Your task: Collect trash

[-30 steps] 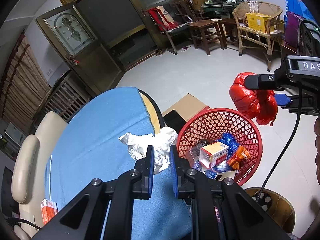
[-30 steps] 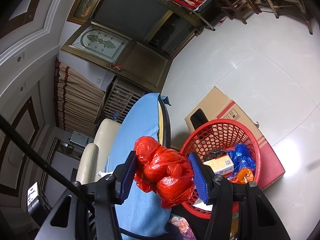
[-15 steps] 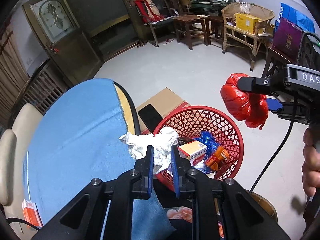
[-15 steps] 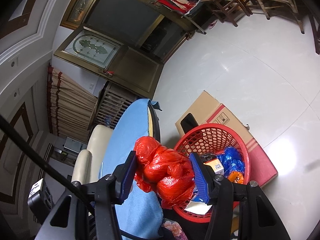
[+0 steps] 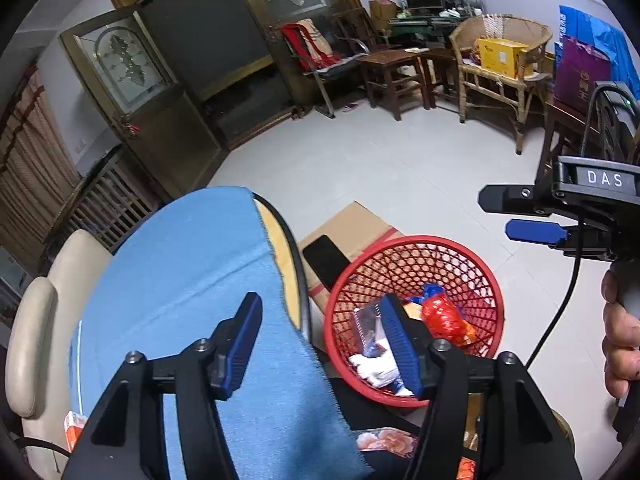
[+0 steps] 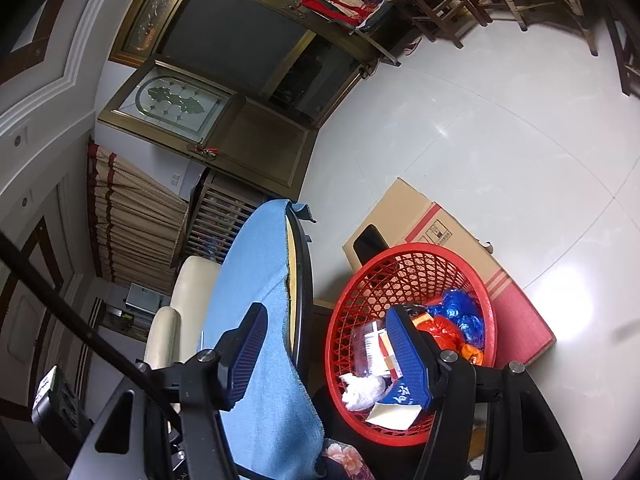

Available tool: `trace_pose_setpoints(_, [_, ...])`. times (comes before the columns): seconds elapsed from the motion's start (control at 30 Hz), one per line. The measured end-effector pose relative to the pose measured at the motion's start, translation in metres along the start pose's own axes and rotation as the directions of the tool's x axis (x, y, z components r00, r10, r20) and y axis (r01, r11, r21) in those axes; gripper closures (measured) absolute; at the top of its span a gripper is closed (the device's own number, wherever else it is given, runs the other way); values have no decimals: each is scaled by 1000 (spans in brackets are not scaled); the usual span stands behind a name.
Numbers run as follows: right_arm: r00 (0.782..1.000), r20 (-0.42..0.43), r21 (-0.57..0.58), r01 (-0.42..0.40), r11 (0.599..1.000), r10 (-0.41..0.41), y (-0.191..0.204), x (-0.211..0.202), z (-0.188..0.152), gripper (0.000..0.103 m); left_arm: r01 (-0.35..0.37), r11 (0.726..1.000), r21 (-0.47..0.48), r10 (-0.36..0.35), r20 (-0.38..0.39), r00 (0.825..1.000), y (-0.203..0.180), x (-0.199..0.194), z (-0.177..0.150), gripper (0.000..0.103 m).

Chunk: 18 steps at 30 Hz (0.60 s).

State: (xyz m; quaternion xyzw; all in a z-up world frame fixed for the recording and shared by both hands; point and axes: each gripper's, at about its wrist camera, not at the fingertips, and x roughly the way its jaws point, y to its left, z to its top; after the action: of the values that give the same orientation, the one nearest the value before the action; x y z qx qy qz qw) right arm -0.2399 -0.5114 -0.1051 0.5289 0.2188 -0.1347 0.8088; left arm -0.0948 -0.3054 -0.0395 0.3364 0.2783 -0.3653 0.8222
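Observation:
A red mesh basket [image 5: 452,250] stands on the floor beside the round table; it also shows in the right wrist view [image 6: 404,260]. Inside lie the red plastic bag [image 5: 440,316], white crumpled paper [image 5: 370,366], a blue bag and a small box. The red bag [image 6: 444,330] and white paper [image 6: 360,388] show in the right wrist view too. My left gripper [image 5: 320,344] is open and empty above the table edge and basket. My right gripper [image 6: 326,350] is open and empty above the basket; it shows at the right of the left wrist view [image 5: 508,214].
The table has a blue cloth [image 5: 192,272]. A cardboard box [image 5: 352,224] with a dark phone on it lies behind the basket. A cream chair [image 5: 28,320] stands at the left. An orange box [image 5: 74,432] lies at the table's near left. Wooden chairs stand far back.
Both grippers have opened. The red bag has dropped from the right gripper into the basket, and the white paper has dropped from the left gripper into the basket.

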Motion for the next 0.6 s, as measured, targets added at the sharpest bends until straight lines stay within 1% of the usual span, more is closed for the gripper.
trace_pose_setpoints(0.1, [1000,-2,-18,0,1000,0,7,1,-2,37,-30,999,-24,30,22,999,11,-10,-2,37])
trace_pose_setpoints(0.17, [1000,-8,-33,2,999,-2,13,2,-5,37,-55,998,-44,57,38,998,21,-17,-4,32])
trace_pose_setpoints(0.27, [1000,-18,-68,4,998,-5,26,7,-10,37,-95,993,-74,100,62,993,37,-27,-10,29])
trace_pose_setpoints(0.33, [1000,-20,-111,12,994,-14,41,9,-16,37,-120,987,-103,127,65,990,50,-34,-16,27])
trace_pose_setpoints(0.37, [1000,-19,-132,15,991,-18,47,10,-19,37,-127,985,-116,135,65,989,54,-36,-18,25])
trace_pose_setpoints(0.43, [999,-18,-196,22,980,-26,68,13,-28,37,-147,977,-154,158,64,985,69,-43,-26,23])
trace_pose_setpoints(0.5, [999,-17,-259,25,966,-30,88,16,-38,37,-170,966,-195,184,60,981,85,-50,-34,23])
trace_pose_setpoints(0.6, [999,-14,-351,27,936,-34,120,20,-56,37,-215,942,-258,238,57,970,111,-64,-49,23])
